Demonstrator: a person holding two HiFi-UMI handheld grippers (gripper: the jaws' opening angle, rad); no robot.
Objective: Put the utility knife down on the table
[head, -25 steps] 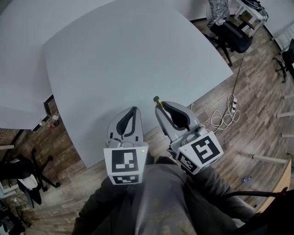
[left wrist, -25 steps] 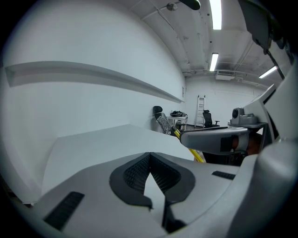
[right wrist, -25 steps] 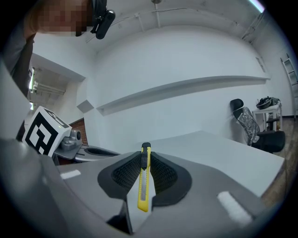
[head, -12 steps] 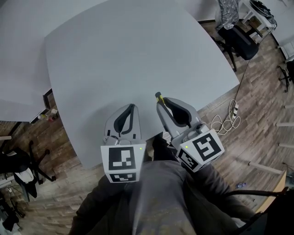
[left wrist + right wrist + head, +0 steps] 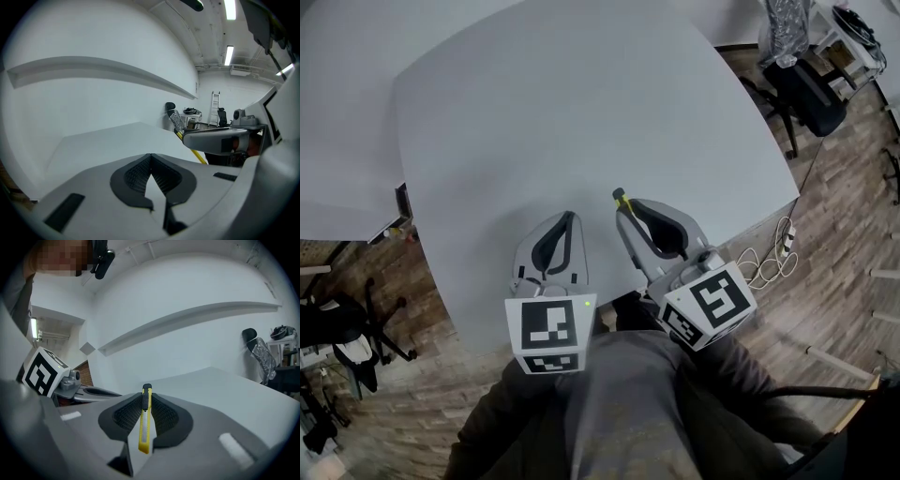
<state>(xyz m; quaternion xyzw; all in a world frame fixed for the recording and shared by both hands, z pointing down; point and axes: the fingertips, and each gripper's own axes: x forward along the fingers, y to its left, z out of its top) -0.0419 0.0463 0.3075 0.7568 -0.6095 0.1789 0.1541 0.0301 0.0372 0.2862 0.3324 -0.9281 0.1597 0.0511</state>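
Right gripper view: my right gripper (image 5: 146, 404) has its jaws clamped on the utility knife (image 5: 145, 427). The yellow body runs lengthwise between the pads, and the dark end pokes out past the tips.
Left gripper view: my left gripper (image 5: 151, 156) has its jaws closed together with nothing between them, just beside the right one.
Head view: both grippers sit over the near edge of the table (image 5: 562, 112), close to my body. The knife's dark end points out over the tabletop.
Knife: in the right gripper's hold. I judge it is not yet resting on the table.
Risk, edge: if I release here, the knife could land too near the edge and slip off onto the wooden floor (image 5: 825, 234).
Risk, height: opening the jaws above the surface would let this slim, hard thing fall, bounce and skid on the smooth top.
Risk, grip: the pads hold a narrow body, so it may twist as I tilt down.
Risk, blade: I cannot tell whether the blade is extended.
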